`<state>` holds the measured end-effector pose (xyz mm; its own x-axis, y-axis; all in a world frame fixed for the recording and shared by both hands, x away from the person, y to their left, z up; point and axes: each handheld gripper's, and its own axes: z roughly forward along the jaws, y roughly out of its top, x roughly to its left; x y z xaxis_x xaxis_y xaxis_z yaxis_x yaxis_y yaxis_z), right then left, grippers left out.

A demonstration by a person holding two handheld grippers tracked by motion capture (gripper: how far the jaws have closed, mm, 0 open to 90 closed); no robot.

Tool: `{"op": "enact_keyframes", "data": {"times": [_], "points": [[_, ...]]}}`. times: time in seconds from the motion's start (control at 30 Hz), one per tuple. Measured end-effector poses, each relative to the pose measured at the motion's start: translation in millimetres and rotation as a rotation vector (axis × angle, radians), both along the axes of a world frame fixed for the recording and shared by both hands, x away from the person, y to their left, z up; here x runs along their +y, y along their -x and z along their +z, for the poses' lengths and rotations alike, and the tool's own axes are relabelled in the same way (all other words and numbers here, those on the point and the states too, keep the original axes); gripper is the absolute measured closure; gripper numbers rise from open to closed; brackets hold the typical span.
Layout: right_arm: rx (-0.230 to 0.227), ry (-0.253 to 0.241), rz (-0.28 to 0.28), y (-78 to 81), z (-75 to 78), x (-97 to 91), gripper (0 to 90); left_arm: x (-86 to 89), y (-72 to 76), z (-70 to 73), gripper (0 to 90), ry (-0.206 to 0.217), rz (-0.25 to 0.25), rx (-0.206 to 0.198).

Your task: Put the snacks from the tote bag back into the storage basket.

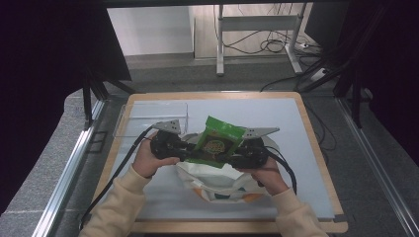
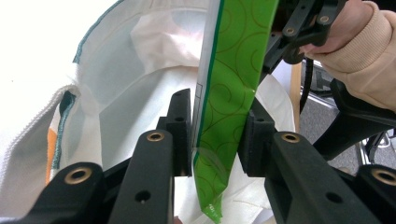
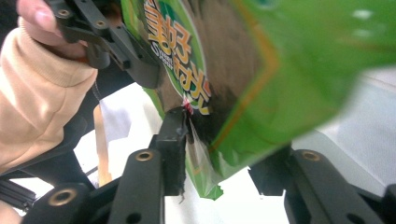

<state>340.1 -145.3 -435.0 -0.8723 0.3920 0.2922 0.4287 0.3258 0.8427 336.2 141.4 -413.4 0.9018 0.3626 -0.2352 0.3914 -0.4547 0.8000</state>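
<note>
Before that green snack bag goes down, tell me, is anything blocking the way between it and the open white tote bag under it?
Nothing visible blocks it. The green snack bag hangs between the left gripper and the right gripper, directly over the white tote bag. In the left gripper view the tote's mouth gapes open below the packet's lower edge, with only cloth inside.

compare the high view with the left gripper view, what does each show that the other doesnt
High view alone: the whole table, a clear tray at its far left, both forearms, and the printed front of the green snack packet held between the two tongs above the white bag.

Left gripper view alone: the left tongs close up, their pads on either side of the packet's edge, and the bag's open inside.

Both: the packet, the bag, the right tongs and the hand holding them.
</note>
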Motion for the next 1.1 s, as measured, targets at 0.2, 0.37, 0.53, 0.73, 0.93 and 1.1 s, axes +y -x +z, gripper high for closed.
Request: {"op": "enact_keyframes", "data": {"times": [0.2, 0.37, 0.53, 0.73, 0.93, 1.1], "points": [[-0.001, -0.012, 0.042, -0.5, 0.4, -3.5, 70.3, -0.7, -1.1, -2.4, 64.9, -0.015, 0.002, -0.01], [-0.027, 0.006, 0.048, 0.7, 3.4, -4.8, 72.0, -0.1, -2.2, -3.8, 56.5, -0.026, 0.023, -0.022], [-0.039, 0.028, 0.021, -0.9, 5.1, -10.9, 72.1, 3.0, -2.1, -2.6, 49.0, -0.037, 0.046, -0.037], [-0.075, 0.11, -0.007, -0.4, 7.9, -14.4, 72.1, 3.8, -0.3, -1.1, 43.7, -0.051, 0.058, -0.05], [-0.1, 0.179, -0.017, 0.3, 8.7, -14.9, 72.1, 4.6, 0.0, -0.7, 41.8, -0.062, 0.067, -0.054], [-0.112, 0.222, -0.026, -0.3, 7.6, -15.0, 72.0, 6.1, -0.2, -0.4, 41.4, -0.067, 0.072, -0.057]]}}
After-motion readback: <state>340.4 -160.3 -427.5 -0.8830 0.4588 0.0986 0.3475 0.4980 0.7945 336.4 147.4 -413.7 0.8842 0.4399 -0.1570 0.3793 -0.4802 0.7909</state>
